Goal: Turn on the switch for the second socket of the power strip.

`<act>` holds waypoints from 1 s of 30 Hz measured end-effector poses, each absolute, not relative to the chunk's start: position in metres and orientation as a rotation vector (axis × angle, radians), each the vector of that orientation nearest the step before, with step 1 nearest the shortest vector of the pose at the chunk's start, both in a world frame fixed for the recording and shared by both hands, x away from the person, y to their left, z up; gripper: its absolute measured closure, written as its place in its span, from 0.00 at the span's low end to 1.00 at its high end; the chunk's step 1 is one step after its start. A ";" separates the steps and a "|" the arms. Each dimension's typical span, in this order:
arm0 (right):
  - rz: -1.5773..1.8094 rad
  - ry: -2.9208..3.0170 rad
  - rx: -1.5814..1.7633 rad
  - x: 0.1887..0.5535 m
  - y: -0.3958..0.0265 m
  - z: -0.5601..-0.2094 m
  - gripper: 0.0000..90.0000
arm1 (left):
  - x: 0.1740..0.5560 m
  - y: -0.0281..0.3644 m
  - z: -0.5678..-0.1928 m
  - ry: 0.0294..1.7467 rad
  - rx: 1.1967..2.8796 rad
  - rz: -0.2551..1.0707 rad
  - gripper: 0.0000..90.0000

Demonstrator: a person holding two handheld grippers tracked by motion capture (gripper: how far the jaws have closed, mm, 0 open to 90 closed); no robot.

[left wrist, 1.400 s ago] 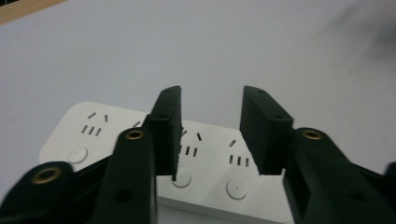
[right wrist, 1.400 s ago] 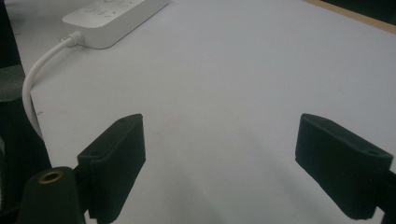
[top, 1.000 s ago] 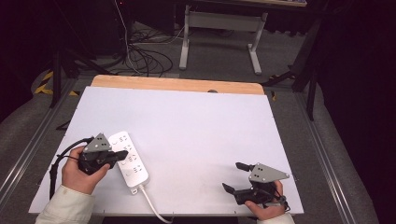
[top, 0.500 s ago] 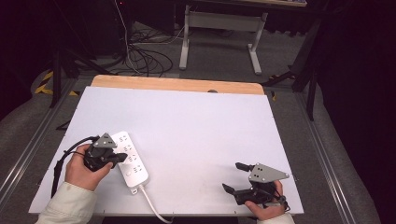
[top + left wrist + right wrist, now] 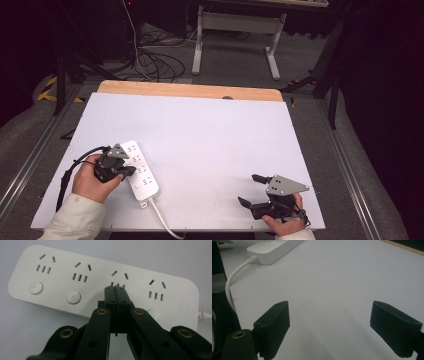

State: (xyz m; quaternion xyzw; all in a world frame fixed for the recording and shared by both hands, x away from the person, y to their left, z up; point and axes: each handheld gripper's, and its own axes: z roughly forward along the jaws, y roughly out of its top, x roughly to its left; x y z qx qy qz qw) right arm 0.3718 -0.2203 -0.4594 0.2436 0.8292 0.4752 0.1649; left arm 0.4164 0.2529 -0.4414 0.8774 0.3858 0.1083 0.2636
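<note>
Your left gripper (image 5: 129, 170) has slid toward the near edge of the worktop since a second ago, moving down along the power strip (image 5: 140, 170), while your right gripper (image 5: 251, 190) has stayed where it was.

The strip lies flat near the worktop's (image 5: 210, 135) near-left corner, running at a slant from the left edge toward the near edge. In the left gripper view you can see its four socket groups (image 5: 80, 272) in a row, with round buttons (image 5: 35, 287) beside them. Its white cord (image 5: 162, 222) leaves the near end and runs off over the near edge.

Your left gripper's jaws are pressed together with nothing between them, their tips over the strip by the third socket group from its far end; you cannot tell whether they touch it. Your left hand (image 5: 92, 177) holds that gripper just left of the strip.

Your right gripper sits near the near-right corner, well apart from the strip, with its jaws spread wide over bare worktop. In the right gripper view the strip (image 5: 274, 250) and its cord (image 5: 234, 277) lie at the upper left, beyond the open jaws.
</note>
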 end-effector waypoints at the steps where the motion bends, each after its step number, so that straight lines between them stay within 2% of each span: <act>1: 1.354 2.363 0.694 0.372 -0.220 -0.459 0.19 | 0.417 0.253 -0.442 1.044 2.371 0.290 1.00; 30: 1.354 2.367 0.697 0.371 -0.220 -0.460 0.19 | 0.416 0.252 -0.444 1.028 2.374 0.321 1.00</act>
